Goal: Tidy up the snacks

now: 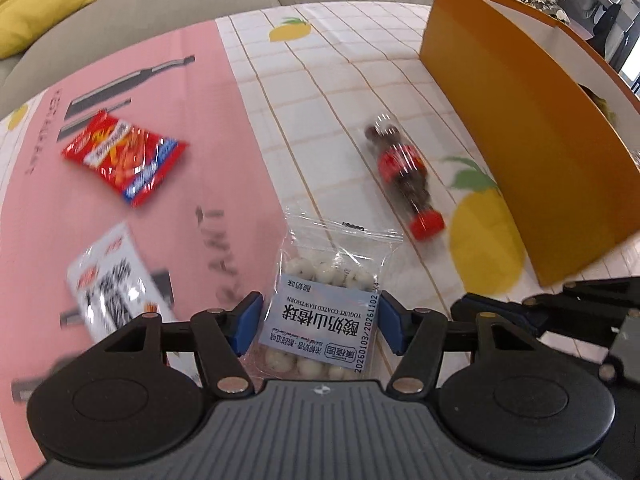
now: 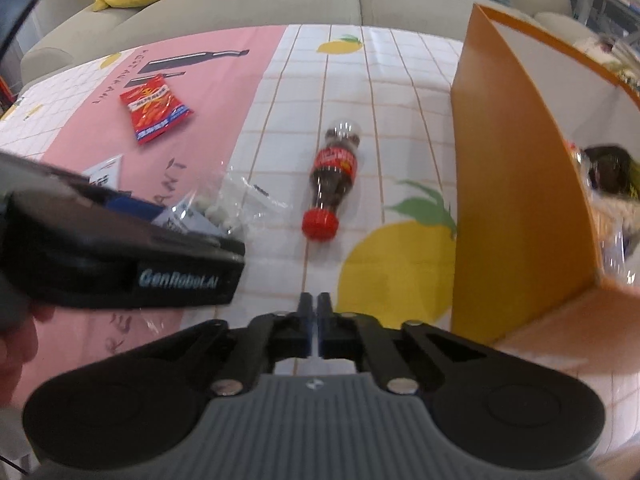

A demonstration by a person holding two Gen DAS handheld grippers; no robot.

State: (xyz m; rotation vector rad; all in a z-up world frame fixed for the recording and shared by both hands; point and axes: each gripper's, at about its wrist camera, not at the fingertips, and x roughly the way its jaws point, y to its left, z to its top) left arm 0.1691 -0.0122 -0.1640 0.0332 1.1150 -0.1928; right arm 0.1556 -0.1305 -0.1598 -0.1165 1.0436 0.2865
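- The tall orange cardboard box (image 2: 516,184) with a white inside stands open on the right side of the table, on the white grid-patterned tablecloth with lemon prints (image 2: 396,92).
- Inside the box, in the right wrist view, lie a dark round thing and some clear wrapping (image 2: 612,184); blur hides what they are.
- The left gripper (image 1: 316,322) has its blue pads (image 1: 390,326) on either side of a clear plastic zip bag of white yogurt-coated hawthorn balls (image 1: 320,312). The bag's labelled edges sit right at the pads, pinched between them.
- In the right wrist view the same bag hangs raised above the cloth, well left of the box.
- The right gripper (image 2: 314,322) has its fingers pressed together with nothing between them, over the cloth just in front of the box.
- A small cola bottle with a red label and red cap (image 2: 334,184) lies on its side on the cloth, between the bag and the box, cap toward the cameras.
- A red foil snack packet (image 1: 124,158) lies flat on the pink printed mat (image 1: 120,208), well apart from the box.
- A white packet with black lettering (image 1: 110,280) lies nearer on the same mat, blurred.
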